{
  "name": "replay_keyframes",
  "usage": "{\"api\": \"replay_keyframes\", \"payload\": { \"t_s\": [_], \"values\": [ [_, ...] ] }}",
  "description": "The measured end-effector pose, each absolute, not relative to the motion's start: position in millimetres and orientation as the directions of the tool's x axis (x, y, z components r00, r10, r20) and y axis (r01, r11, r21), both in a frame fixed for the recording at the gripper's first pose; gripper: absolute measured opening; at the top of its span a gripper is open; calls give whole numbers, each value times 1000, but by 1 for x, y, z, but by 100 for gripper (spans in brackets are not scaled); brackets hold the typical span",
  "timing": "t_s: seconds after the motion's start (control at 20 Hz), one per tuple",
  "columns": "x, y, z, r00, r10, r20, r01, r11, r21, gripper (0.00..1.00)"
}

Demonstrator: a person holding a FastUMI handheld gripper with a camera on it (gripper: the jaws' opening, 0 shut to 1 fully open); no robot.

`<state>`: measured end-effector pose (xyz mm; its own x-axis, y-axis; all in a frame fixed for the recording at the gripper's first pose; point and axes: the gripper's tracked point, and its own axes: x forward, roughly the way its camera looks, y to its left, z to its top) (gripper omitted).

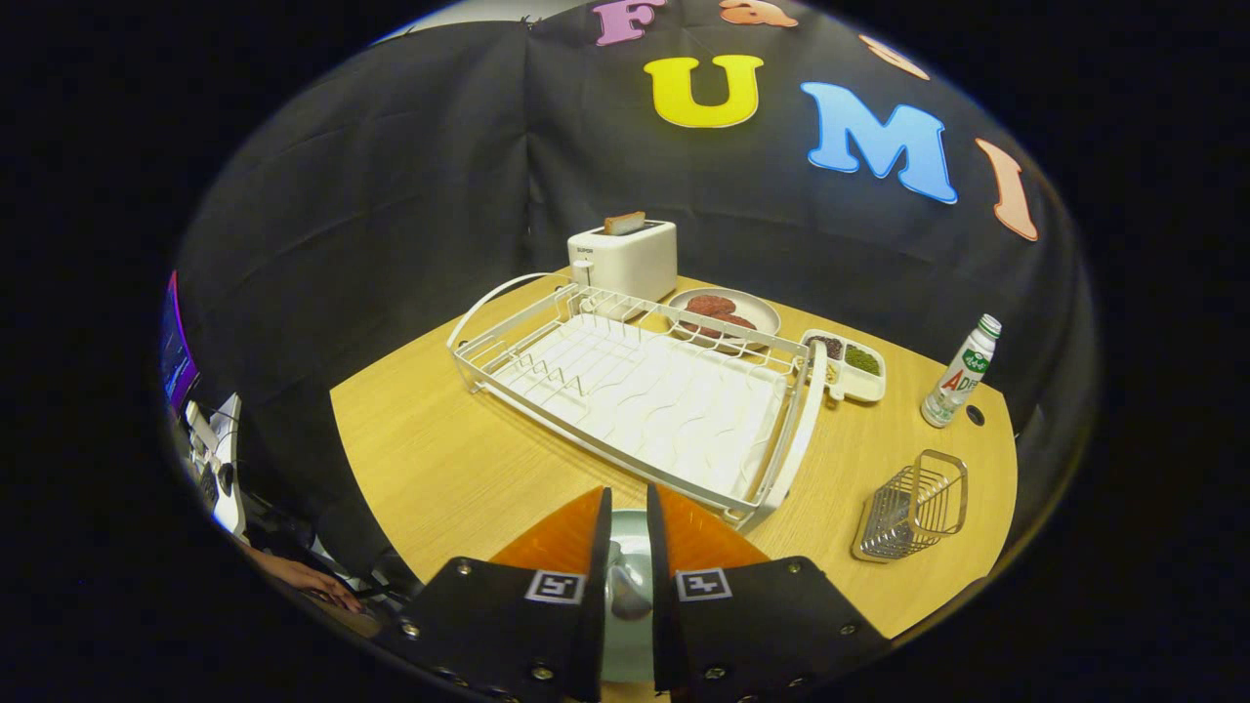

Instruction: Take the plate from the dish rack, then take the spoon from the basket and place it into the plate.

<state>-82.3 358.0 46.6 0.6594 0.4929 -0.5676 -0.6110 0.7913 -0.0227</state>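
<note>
My gripper (pixel 627 498) hovers over the table's near edge, just in front of the white dish rack (pixel 635 400), whose tray holds nothing. Its orange fingers (pixel 562 537) stand close together with a narrow gap. In that gap a grey metal spoon (pixel 628 591) is held, its bowl towards the camera. Right below the fingers and the spoon lies a pale green plate (pixel 625 654), mostly hidden by the gripper. The wire basket (pixel 913 508) stands empty to the right of the fingers.
Beyond the rack stand a white toaster (pixel 625 256) with a slice in it, a plate of brown patties (pixel 725 312) and a divided dish (pixel 848 364). A small bottle (pixel 962 373) is at the far right. A person's hand (pixel 303 578) rests lower left.
</note>
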Motion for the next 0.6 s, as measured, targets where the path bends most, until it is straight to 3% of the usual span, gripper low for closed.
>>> {"api": "replay_keyframes", "payload": {
  "t_s": [0.1, 0.6],
  "values": [
    [-76, 347, 59, 692, 483, -537, -582, 813, -18, 26],
    [-47, 227, 191, 936, 256, -241, -272, 962, -34, 26]
  ]
}}
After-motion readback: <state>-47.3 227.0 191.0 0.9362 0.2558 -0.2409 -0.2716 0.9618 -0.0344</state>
